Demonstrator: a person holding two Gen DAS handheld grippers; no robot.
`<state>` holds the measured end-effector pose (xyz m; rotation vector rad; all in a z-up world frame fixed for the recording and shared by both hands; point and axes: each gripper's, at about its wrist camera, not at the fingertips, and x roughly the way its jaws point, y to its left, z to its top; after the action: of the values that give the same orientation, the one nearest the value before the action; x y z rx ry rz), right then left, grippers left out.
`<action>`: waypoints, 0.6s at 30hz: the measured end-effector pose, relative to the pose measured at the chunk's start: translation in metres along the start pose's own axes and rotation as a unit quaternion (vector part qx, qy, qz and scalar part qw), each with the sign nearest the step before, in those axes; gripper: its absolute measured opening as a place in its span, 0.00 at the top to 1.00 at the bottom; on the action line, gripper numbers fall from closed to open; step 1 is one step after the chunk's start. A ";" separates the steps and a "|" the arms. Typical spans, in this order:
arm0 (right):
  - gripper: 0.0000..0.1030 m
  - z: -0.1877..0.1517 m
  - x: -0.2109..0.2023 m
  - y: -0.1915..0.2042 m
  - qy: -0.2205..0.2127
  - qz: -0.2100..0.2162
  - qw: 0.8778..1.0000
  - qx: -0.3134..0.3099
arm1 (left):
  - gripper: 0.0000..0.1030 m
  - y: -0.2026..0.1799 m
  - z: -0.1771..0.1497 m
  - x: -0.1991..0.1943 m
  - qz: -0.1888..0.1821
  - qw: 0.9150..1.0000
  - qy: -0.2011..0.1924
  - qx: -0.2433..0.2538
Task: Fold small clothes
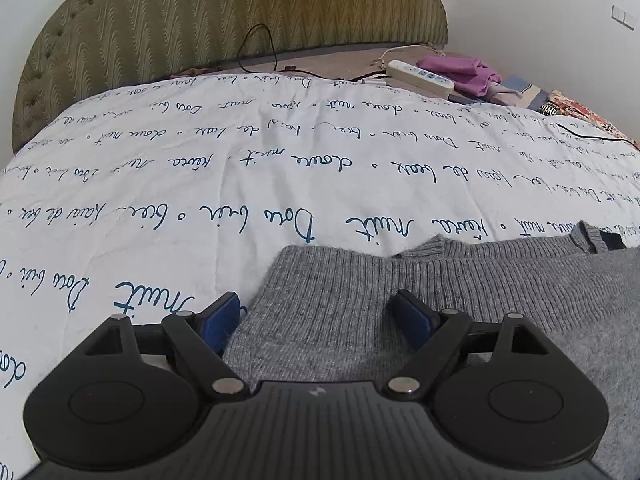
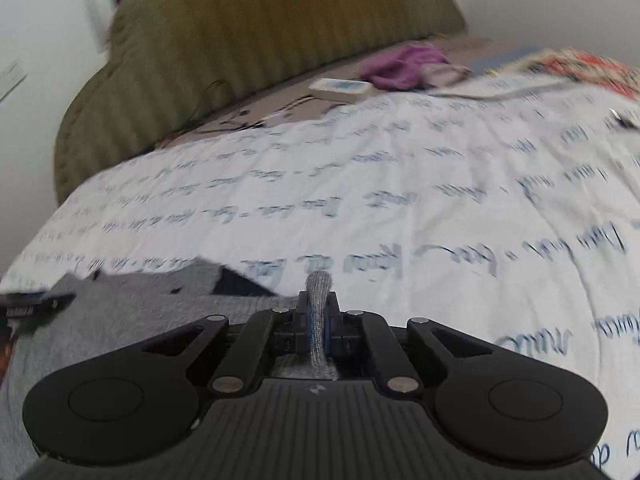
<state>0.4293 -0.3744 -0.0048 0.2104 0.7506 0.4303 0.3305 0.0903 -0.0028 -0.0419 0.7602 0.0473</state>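
A grey ribbed knit sweater lies on a white bedspread with blue script. My left gripper is open, its blue-padded fingers astride the sweater's left ribbed edge, low over the cloth. In the right wrist view, which is blurred, my right gripper is shut on a pinched fold of the grey sweater that sticks up between the pads. The rest of the sweater spreads to the left on the bedspread.
An olive padded headboard stands at the back. A white power strip, black cables, a purple cloth and a patterned cloth lie at the bed's far right. White walls surround the bed.
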 end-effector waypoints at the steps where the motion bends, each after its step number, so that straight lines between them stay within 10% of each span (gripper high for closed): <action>1: 0.92 -0.004 0.005 -0.004 0.007 -0.003 1.000 0.003 | 0.17 0.000 0.000 0.000 0.000 1.000 -0.001 0.000; 9: 0.82 -0.022 0.008 -0.015 -0.022 0.004 0.999 0.040 | 0.16 -0.001 -0.002 0.000 0.003 1.000 -0.009 0.002; 13: 0.43 -0.020 -0.025 -0.018 -0.034 -0.018 0.995 0.090 | 0.16 0.012 -0.003 -0.027 0.018 0.999 -0.035 -0.026; 18: 0.27 -0.057 -0.112 -0.018 -0.074 0.027 0.989 0.124 | 0.14 0.064 -0.055 -0.128 -0.022 0.980 -0.126 -0.156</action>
<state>0.3216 -0.4394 0.0169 0.4924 0.6532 0.3671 0.1963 0.1478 0.0449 -0.3449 0.4934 0.1276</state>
